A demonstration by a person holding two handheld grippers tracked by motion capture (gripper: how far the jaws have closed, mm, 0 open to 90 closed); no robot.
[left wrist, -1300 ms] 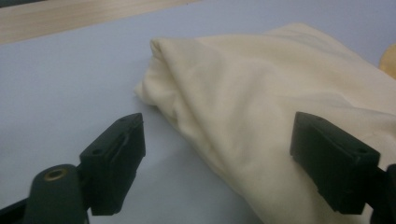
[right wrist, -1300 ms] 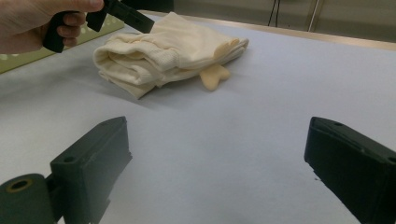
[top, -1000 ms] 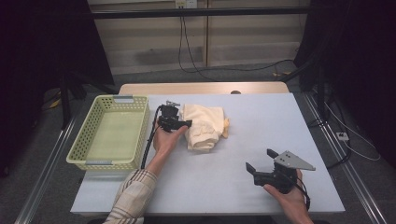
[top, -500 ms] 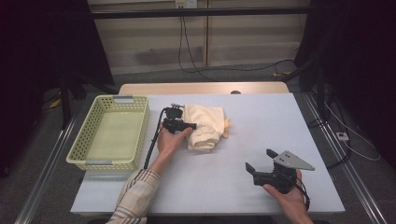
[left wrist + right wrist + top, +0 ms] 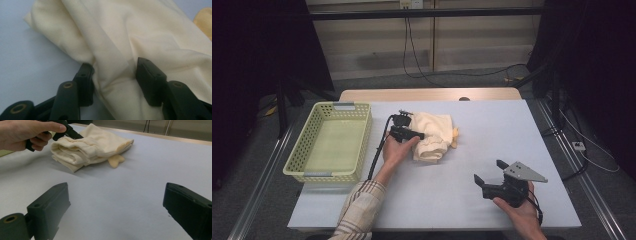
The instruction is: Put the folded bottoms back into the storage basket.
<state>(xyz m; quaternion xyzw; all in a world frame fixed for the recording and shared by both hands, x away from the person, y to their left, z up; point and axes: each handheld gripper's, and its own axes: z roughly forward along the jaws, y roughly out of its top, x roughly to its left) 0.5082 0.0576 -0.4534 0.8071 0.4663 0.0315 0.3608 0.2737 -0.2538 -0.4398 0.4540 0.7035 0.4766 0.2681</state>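
On the grey table [image 5: 462,200], a little toward ten o'clock of its middle, lies the folded cream cloth [image 5: 432,135], and my left gripper [image 5: 113,75] has come at it from the nine o'clock side. Its jaws have just been closing, and my left gripper view shows a bunched fold of the cloth standing between them, the fabric puckered against both pads, so I judge the pinch is made or very nearly made; the cloth itself rests flat on the table, not lifted at all. A small yellow piece [image 5: 116,160] peeps out from under the cloth at its three o'clock edge. My right gripper [image 5: 494,172] waits well apart, down toward five o'clock of the table, jaws spread wide with nothing but bare table between them, looking across at the cloth from a distance. The green basket [image 5: 292,167] stands at nine o'clock, just beside my left hand [image 5: 397,150], and I see nothing in it. So as I read it, the work is at its beginning: the approach to the cloth is done and the grip is being taken, while lifting it, carrying it to the basket and letting it go there, if that is where it belongs, are all left.
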